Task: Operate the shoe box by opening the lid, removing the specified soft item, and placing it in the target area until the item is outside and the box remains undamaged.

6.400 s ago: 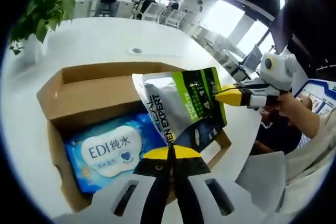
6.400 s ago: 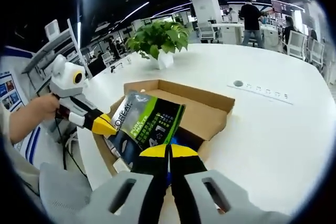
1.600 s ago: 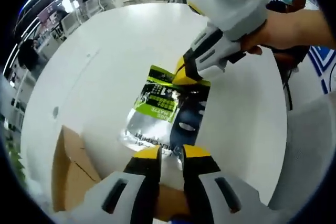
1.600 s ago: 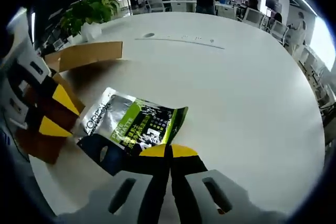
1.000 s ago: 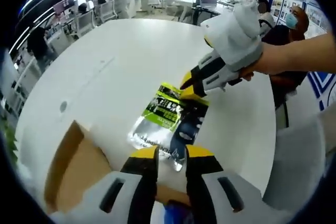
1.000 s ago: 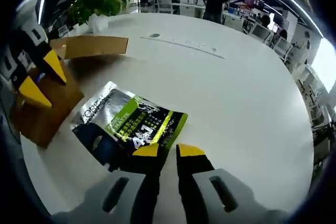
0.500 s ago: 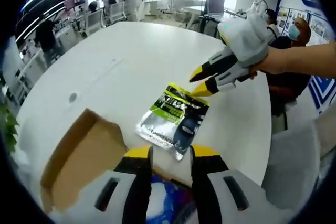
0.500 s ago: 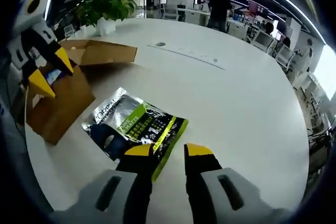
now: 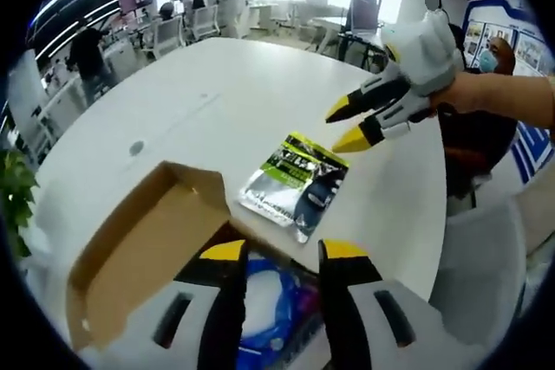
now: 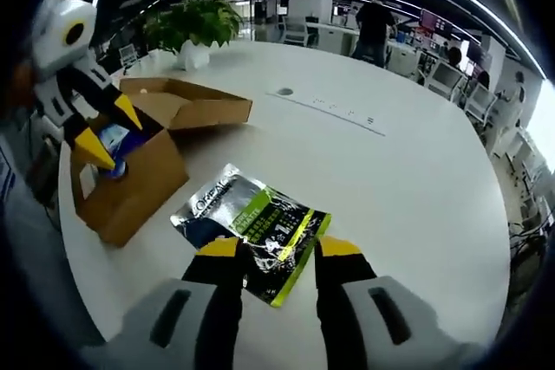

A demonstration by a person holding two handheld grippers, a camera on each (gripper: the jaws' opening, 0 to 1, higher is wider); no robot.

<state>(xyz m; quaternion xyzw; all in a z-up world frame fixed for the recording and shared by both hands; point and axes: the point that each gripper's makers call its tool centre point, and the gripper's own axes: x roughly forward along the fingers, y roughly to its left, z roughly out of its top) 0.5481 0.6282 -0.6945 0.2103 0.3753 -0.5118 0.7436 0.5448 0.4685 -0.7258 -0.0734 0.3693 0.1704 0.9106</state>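
Observation:
A silver, green and black soft pouch (image 9: 295,181) (image 10: 251,226) lies flat on the white table (image 9: 217,101) (image 10: 408,179), beside the open cardboard shoe box (image 9: 143,244) (image 10: 139,175). My left gripper (image 9: 277,253) hovers open over the box, above a blue wipes pack (image 9: 269,318) (image 10: 113,140) inside it. My right gripper (image 10: 273,249) is open just above the pouch's near edge, holding nothing; in the left gripper view the right gripper (image 9: 351,123) is open above the pouch's far end. The left gripper (image 10: 100,132) appears open over the box in the right gripper view.
The box lid (image 9: 130,240) (image 10: 191,101) lies folded back. A potted plant (image 10: 195,28) stands at the table's far side, with a round cable port (image 10: 284,91) nearby. People and office chairs (image 9: 173,28) fill the background beyond the table edge.
Both grippers let go of the pouch, which now lies flat on the table. Both have opened wider and pulled back and up from it.

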